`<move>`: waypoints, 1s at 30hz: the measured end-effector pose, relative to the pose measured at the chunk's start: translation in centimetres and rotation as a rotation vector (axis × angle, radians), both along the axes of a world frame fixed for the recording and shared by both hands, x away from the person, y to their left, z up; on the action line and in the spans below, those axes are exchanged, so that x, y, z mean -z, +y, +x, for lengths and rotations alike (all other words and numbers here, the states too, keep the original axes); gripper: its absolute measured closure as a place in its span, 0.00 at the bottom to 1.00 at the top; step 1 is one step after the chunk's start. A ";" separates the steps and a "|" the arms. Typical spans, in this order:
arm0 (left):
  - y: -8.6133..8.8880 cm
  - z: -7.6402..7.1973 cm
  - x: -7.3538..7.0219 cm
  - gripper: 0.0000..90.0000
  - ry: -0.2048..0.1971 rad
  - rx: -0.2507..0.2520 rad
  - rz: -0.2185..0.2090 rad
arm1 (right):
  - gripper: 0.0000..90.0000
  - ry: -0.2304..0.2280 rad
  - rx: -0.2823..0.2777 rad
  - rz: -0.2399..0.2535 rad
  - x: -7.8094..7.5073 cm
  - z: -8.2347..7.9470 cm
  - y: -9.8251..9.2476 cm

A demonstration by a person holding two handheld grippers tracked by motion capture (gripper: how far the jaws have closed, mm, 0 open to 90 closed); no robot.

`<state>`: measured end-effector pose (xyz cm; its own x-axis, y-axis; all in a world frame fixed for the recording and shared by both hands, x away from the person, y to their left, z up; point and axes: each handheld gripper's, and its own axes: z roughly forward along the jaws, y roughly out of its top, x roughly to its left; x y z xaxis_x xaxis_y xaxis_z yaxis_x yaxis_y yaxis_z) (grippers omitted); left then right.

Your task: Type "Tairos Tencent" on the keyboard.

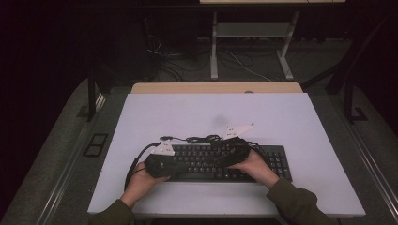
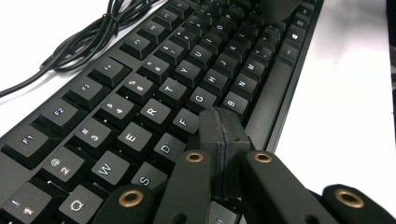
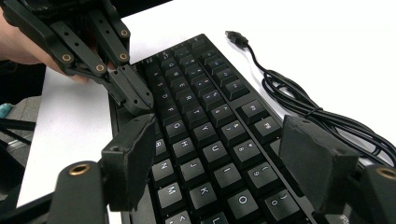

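A black keyboard (image 1: 277, 161) lies near the front of the white table (image 1: 211, 110). Its black cable (image 1: 202, 139) is bundled behind it and ends in a USB plug (image 3: 236, 37). My left gripper (image 1: 176, 165) is shut with nothing between its jaws. In the left gripper view its tip (image 2: 222, 128) rests low over the keyboard (image 2: 154, 112) near the F and G keys. My right gripper (image 1: 224, 159) stands open, its two jaws spread wide above the middle keys (image 3: 224, 158) and holding nothing. The right gripper view also shows the left gripper (image 3: 135, 100) at the keyboard's (image 3: 205, 116) front edge.
The loose cable (image 2: 88, 42) coils on the table just behind the keyboard. White tabletop lies open behind it and at both sides. A wooden strip (image 1: 216, 87) edges the table's far side, with a desk frame and floor cables beyond.
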<state>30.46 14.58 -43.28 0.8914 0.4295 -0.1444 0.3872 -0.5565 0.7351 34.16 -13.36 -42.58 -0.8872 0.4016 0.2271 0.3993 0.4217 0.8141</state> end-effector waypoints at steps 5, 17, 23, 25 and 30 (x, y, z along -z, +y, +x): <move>0.0 0.0 0.1 0.99 0.001 -0.004 0.001 | 0.30 -0.002 -0.001 -0.001 0.0 0.0 0.0; -0.2 0.0 0.2 0.99 -0.006 0.008 0.026 | 0.30 -0.002 0.000 0.000 0.0 0.0 0.0; -0.2 0.0 0.1 0.99 -0.006 0.007 0.019 | 0.30 -0.005 0.001 0.002 0.0 0.0 0.0; -0.1 0.0 -0.1 0.99 -0.006 0.004 0.015 | 0.30 -0.005 0.001 0.001 -0.1 0.0 0.0; 0.0 0.0 -0.2 0.99 -0.005 -0.007 0.006 | 0.30 -0.003 0.002 0.003 -0.1 0.0 0.0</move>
